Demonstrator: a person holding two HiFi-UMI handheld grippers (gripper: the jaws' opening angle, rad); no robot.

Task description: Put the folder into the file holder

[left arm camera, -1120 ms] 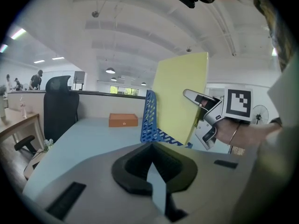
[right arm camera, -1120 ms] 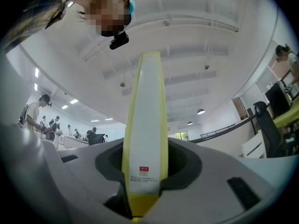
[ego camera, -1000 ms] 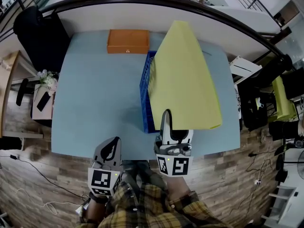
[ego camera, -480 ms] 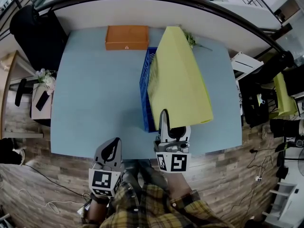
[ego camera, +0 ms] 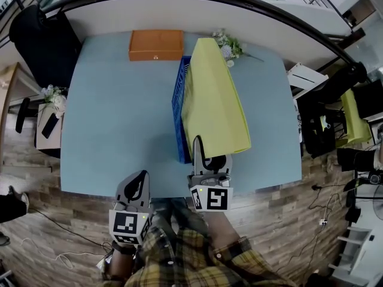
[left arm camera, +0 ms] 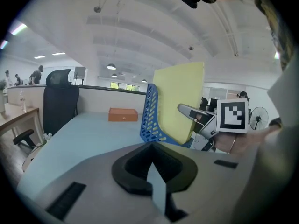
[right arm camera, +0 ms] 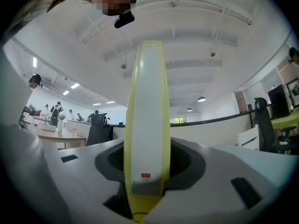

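Folder [ego camera: 214, 100] stands on edge, lengthwise along file holder [ego camera: 179, 118].

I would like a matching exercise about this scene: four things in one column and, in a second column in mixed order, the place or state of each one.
Things:
1. yellow folder
2. blue file holder
3. orange box
4. left gripper

Places or states:
A. at the far edge of the table
B. empty, jaws together
C. clamped in the right gripper
D. standing on the table, at the folder's left in the head view

Pairs: 1-C, 2-D, 3-A, 4-B
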